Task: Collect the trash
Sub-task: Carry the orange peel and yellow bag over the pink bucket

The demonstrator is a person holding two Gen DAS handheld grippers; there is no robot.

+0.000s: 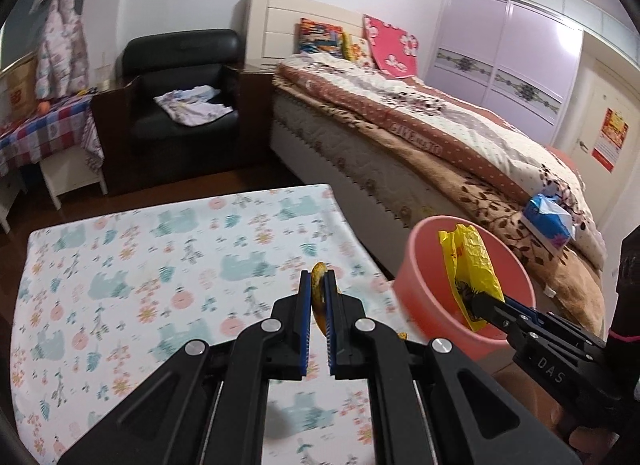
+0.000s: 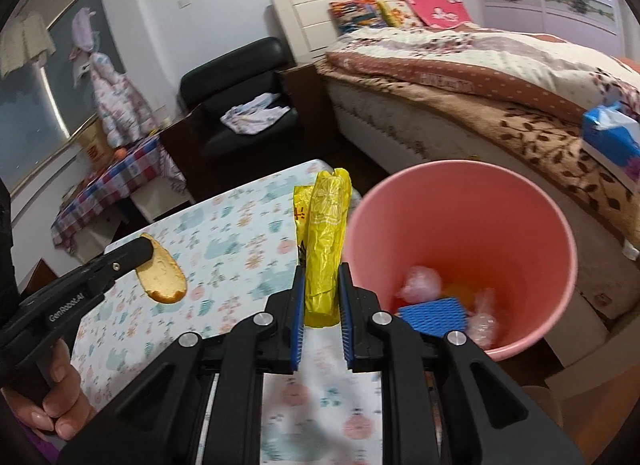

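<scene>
The left gripper (image 1: 318,277) is pinching a piece of orange peel (image 2: 162,275) tight between its jaws, holding it above the floral tablecloth (image 1: 140,265). The right gripper (image 2: 320,277) is clamping a crumpled yellow plastic bag (image 2: 324,241), hanging it right by the rim of the pink trash bin (image 2: 460,193). Inside the bin a blue foam net (image 2: 434,311) and clear wrappers (image 2: 420,285) are lying at the bottom.

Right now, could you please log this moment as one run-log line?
left gripper: shut on orange peel | right gripper: shut on yellow bag | pink bin: beside table, holds trash
</scene>
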